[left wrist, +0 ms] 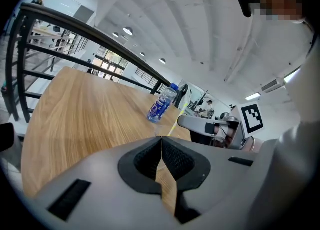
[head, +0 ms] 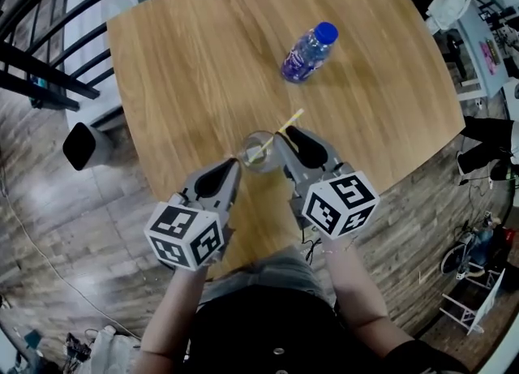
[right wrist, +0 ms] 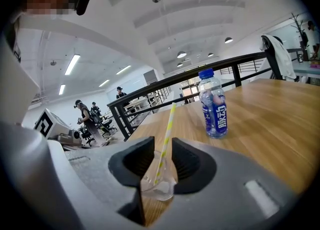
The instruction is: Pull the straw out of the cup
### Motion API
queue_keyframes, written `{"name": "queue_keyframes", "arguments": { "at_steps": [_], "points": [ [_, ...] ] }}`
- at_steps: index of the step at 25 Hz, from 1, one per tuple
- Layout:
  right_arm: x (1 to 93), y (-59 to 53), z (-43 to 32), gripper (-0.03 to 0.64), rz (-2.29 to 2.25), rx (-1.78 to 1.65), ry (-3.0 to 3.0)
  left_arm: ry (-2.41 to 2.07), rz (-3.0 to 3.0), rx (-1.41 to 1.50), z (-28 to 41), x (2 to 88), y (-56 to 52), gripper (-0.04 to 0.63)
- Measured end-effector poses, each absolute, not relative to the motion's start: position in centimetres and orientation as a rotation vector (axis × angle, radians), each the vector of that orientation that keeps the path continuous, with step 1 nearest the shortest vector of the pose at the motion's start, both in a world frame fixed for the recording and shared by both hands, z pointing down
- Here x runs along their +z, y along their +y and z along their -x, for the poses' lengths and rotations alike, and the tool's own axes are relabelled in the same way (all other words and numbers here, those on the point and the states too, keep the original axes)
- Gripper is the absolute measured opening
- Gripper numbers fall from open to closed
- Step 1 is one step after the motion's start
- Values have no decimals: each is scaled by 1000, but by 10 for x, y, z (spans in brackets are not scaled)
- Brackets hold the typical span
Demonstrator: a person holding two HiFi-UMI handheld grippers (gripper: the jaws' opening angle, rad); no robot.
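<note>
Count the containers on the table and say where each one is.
2. A bottle stands toward the table's far side; a cup holding a straw sits by the near edge. None seems hidden.

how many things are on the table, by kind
water bottle: 1
clear plastic cup: 1
yellow-striped straw: 1
total: 3
</note>
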State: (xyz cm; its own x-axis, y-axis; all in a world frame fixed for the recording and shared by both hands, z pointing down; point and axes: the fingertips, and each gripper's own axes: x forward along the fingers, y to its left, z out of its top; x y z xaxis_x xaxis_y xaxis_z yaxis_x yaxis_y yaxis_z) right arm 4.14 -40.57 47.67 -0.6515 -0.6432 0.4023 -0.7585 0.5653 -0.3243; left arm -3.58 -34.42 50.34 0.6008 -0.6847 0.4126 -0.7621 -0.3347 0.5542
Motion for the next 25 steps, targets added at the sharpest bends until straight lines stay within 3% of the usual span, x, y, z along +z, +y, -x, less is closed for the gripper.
{"name": "queue_keyframes", "arguments": {
  "at_steps": [4,10,25],
  "points": [
    [483,-408,-34,107,-1134,721,-2565,-1145,-2082,132,40,508,-347,17],
    [487,-409,-34,35,-1121,717,-2558,-1147,-2066,125,44,513,-350,17],
    [467,-384,-32,23,-1083,696,-2628,-1176,-2081,143,48,505,-331,17]
  ]
}}
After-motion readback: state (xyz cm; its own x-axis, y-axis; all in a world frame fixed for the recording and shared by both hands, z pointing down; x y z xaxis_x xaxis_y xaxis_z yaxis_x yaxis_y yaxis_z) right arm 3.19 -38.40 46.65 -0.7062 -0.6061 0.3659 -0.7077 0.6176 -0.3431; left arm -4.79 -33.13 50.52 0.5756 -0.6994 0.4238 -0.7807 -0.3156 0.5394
